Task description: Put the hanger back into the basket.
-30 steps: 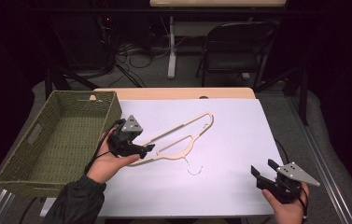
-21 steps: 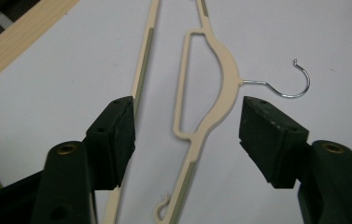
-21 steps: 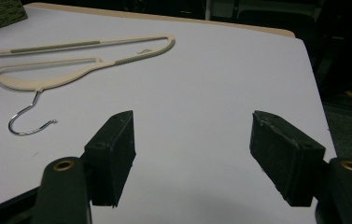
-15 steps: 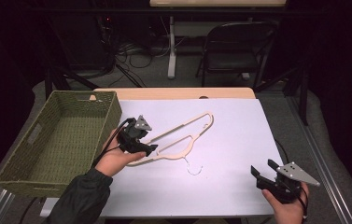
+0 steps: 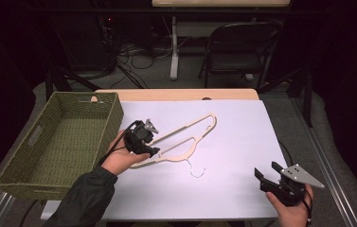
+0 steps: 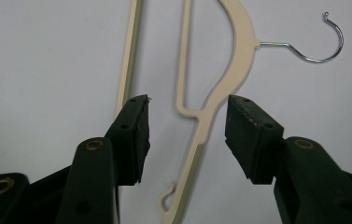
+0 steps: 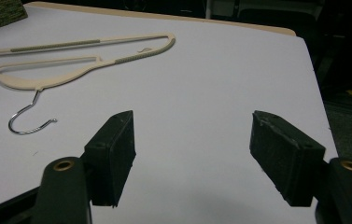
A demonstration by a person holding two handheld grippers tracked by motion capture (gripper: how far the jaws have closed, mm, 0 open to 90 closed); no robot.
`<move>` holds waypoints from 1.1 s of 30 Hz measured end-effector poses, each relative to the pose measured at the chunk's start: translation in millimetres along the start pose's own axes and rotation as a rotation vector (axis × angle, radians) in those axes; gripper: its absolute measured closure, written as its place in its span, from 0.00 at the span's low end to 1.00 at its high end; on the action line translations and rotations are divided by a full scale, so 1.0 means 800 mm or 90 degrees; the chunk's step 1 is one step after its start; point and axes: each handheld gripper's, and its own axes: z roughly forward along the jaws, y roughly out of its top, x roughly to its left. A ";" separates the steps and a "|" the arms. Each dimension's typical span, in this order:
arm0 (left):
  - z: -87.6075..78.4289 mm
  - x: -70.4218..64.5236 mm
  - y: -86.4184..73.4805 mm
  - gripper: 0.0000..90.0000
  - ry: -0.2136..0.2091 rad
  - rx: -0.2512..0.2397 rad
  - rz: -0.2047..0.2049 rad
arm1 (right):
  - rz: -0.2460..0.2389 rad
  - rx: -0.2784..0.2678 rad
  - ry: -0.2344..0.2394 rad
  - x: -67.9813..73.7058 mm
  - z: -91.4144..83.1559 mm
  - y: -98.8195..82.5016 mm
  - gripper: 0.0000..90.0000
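Cream plastic hanger (image 5: pixel 181 139) lay flat on the white table (image 5: pixel 242 142), centre-left of the high view. Its long axis ran diagonally, from lower left by the person's left hand up to the right; the wire hook (image 5: pixel 196 169) pointed toward the bottom of the frame.

Left gripper (image 5: pixel 144 140) was at the hanger's lower-left end. In the left gripper view the jaws stood moderately apart with nothing held, and the hanger's shoulder arm (image 6: pixel 197 135) ran up the middle of the frame between the two pads. The straight bottom bar (image 6: pixel 131 60) passed just outside the left pad (image 6: pixel 134 135). Whether the pads touched table or hanger could not be told.

Right gripper (image 5: pixel 273 178) was at the lower right of the high view, well apart from the hanger. In the right gripper view its jaws were spread wide over bare table, with the hanger in the upper left of that frame.

Woven green basket (image 5: pixel 58 142) sat at the left edge of the table, just beside the left hand.

Judgement: the left gripper is much the nearer. A closing move there would catch the shoulder arm across its width, leaving most of the length cantilevered to the right, so expect droop or swing on lift.
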 end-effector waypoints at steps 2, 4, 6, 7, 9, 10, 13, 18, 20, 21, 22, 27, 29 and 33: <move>0.002 0.000 0.000 0.57 -0.003 0.004 -0.001 | 0.000 0.000 0.000 0.000 0.000 0.000 0.34; 0.005 0.002 0.000 0.59 -0.005 0.015 0.001 | 0.002 0.001 0.000 0.000 0.000 0.000 0.34; 0.008 0.002 0.000 0.61 -0.006 0.024 0.003 | 0.003 0.000 0.001 0.000 0.001 0.000 0.34; 0.010 0.003 0.000 0.62 -0.004 0.034 0.005 | 0.003 -0.001 0.001 0.000 0.001 0.000 0.34; 0.013 0.003 0.000 0.62 -0.007 0.040 0.005 | 0.003 -0.001 0.001 0.000 0.001 0.000 0.34; 0.014 0.004 0.000 0.63 -0.009 0.045 0.006 | 0.003 -0.001 0.001 0.000 0.000 0.000 0.34; 0.024 0.005 -0.002 0.65 -0.018 0.074 0.008 | 0.003 0.000 0.002 0.000 0.000 0.000 0.34; 0.036 0.006 -0.005 0.67 -0.019 0.097 0.009 | 0.002 0.000 0.002 -0.001 0.001 0.000 0.34; 0.039 0.006 -0.005 0.68 -0.024 0.107 0.007 | 0.002 0.002 0.003 -0.001 0.000 0.000 0.34; 0.039 0.006 -0.005 0.69 -0.024 0.107 0.007 | 0.002 0.002 0.003 -0.001 0.000 0.000 0.34; 0.040 0.007 -0.005 0.69 -0.023 0.110 0.009 | 0.002 0.002 0.003 -0.001 0.000 0.000 0.34; 0.048 0.006 -0.005 0.72 -0.030 0.133 0.014 | 0.001 0.001 0.004 0.000 0.001 -0.001 0.34; 0.050 0.006 -0.006 0.72 -0.029 0.136 0.017 | 0.002 0.003 0.003 -0.001 0.001 -0.001 0.34; 0.053 0.006 -0.007 0.73 -0.031 0.147 0.019 | 0.002 -0.002 0.003 -0.001 0.001 -0.001 0.34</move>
